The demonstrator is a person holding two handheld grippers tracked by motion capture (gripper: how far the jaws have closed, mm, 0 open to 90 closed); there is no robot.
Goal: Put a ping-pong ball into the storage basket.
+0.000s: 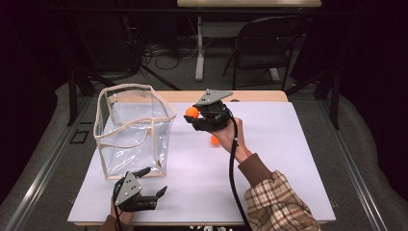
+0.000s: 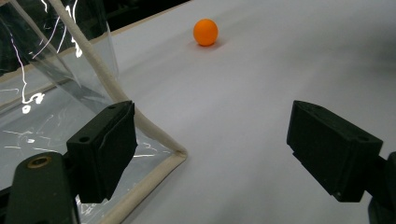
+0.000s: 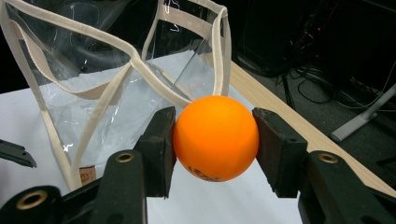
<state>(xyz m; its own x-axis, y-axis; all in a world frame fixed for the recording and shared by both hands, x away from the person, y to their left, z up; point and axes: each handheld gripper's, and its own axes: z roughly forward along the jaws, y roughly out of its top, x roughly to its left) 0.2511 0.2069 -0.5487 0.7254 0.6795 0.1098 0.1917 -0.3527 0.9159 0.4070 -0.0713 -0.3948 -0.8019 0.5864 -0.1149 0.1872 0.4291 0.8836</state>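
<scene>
High view: we see one white table (image 1: 288, 159), one clear bag (image 1: 132, 127) standing on it, two claws and two orange balls. Our right claw (image 1: 196, 117) grips one ball (image 1: 192, 112) beside the bag; our left claw (image 1: 153, 182) gapes empty; the second ball (image 1: 214, 140) lies on the table.

- A lab or test room, dimly lit, not a home.
- A white table (image 1: 269, 159) stands on grey floor.
- Loose cables (image 1: 159, 55) trail behind it.
- A black folding chair (image 1: 262, 48) waits beside a second desk (image 1: 248, 3).
</scene>
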